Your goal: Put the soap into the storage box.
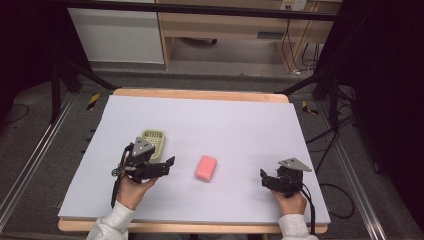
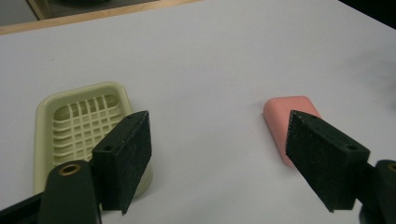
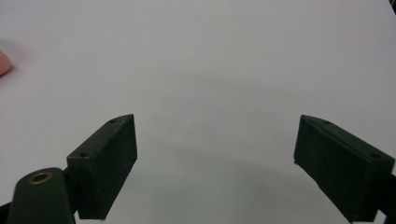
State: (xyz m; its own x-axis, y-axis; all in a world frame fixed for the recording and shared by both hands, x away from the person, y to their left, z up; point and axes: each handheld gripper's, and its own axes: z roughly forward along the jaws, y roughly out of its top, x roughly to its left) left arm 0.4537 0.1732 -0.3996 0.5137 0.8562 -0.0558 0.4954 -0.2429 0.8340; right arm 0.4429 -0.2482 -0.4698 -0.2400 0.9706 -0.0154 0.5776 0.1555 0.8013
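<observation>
A pink bar of soap (image 1: 206,168) lies flat on the white table near the middle front. A pale yellow-green slatted soap dish (image 1: 154,141) sits to its left. My left gripper (image 1: 165,165) hovers between them, open, nothing between its jaws. In the left gripper view the soap dish (image 2: 77,126) lies behind the left jaw and the soap (image 2: 286,116) behind the right jaw, with the left gripper (image 2: 219,158) over bare table. My right gripper (image 1: 265,177) rests at the front right, open and empty; in the right gripper view the right gripper (image 3: 215,163) faces bare table.
The white table top (image 1: 235,125) has a wooden edge at the back and front. A sliver of the soap (image 3: 3,63) shows at the left edge of the right gripper view. Black frame legs and cables stand on the floor around the table.
</observation>
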